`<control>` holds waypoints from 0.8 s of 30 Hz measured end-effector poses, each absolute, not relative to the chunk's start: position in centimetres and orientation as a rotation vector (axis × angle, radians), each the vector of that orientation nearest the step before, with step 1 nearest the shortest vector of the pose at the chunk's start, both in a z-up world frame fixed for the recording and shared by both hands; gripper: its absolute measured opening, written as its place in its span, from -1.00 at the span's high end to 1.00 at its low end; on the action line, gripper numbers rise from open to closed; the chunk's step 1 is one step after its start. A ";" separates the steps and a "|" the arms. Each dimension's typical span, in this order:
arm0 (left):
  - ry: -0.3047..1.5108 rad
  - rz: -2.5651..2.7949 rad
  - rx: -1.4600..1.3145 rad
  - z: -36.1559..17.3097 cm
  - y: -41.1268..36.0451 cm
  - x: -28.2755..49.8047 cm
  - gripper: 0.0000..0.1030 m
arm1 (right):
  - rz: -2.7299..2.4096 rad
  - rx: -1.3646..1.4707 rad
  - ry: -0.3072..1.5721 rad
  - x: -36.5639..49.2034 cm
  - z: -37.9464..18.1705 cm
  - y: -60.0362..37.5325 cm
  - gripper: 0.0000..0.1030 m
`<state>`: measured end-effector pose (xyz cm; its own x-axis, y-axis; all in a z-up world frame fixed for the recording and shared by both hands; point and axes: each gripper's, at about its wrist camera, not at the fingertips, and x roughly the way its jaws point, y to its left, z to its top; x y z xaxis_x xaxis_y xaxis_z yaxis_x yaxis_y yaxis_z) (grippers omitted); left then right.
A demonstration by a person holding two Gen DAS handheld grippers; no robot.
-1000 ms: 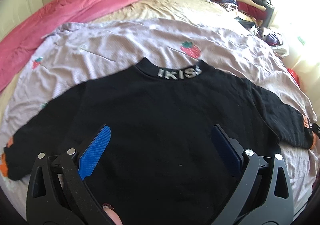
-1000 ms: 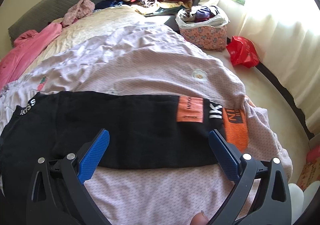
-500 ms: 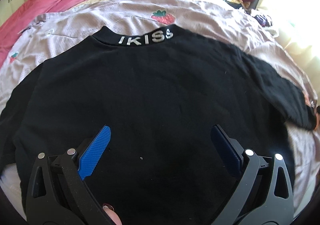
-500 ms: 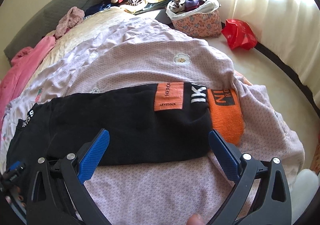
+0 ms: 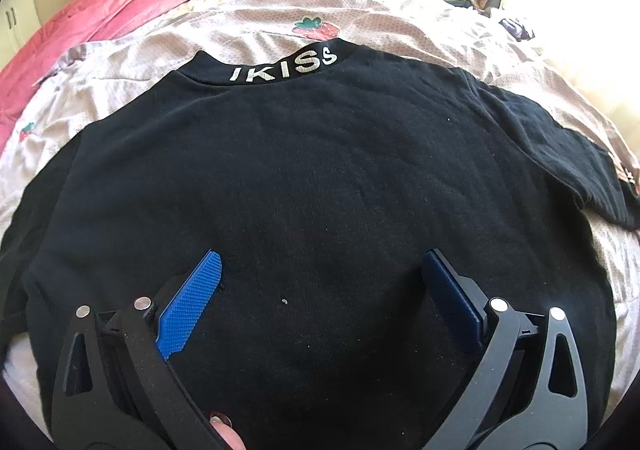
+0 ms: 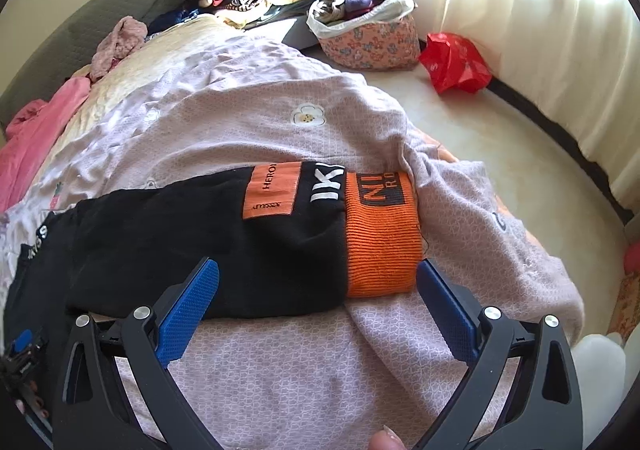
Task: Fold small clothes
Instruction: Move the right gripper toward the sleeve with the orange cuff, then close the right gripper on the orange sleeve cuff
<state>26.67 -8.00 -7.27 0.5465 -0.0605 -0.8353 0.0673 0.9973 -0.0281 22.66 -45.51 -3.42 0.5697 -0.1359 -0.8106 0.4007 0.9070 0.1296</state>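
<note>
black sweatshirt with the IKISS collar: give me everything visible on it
The black knit sweatshirt lies flat and spread on the pale lilac patterned bedspread, collar away from the camera, white IKISS lettering on the neckband. Its right sleeve stretches sideways, bearing an orange patch, white letters and a ribbed orange cuff. Some lint specks show. Both the left gripper and right gripper hover open above it, gripping nothing.

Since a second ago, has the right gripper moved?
Yes. The right gripper has closed in on the sleeve's orange cuff; the floral basket looks farther off.
</note>
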 end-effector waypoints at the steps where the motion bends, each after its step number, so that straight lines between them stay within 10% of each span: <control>1: 0.985 -0.081 -0.005 -7.3 -7.8 26.7 -0.82 | -0.322 0.333 0.912 22.7 -3.4 -45.8 -0.87; 24: 0.917 -0.158 -0.085 -5.0 -6.1 25.0 -0.80 | -0.302 0.417 0.875 22.8 -3.6 -48.7 0.65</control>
<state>25.05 -6.13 -4.98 0.5974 -0.1724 -0.7832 0.1003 0.9850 -0.1404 22.76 -48.72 -3.58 0.6073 -0.0854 -0.7899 0.4197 0.8786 0.2278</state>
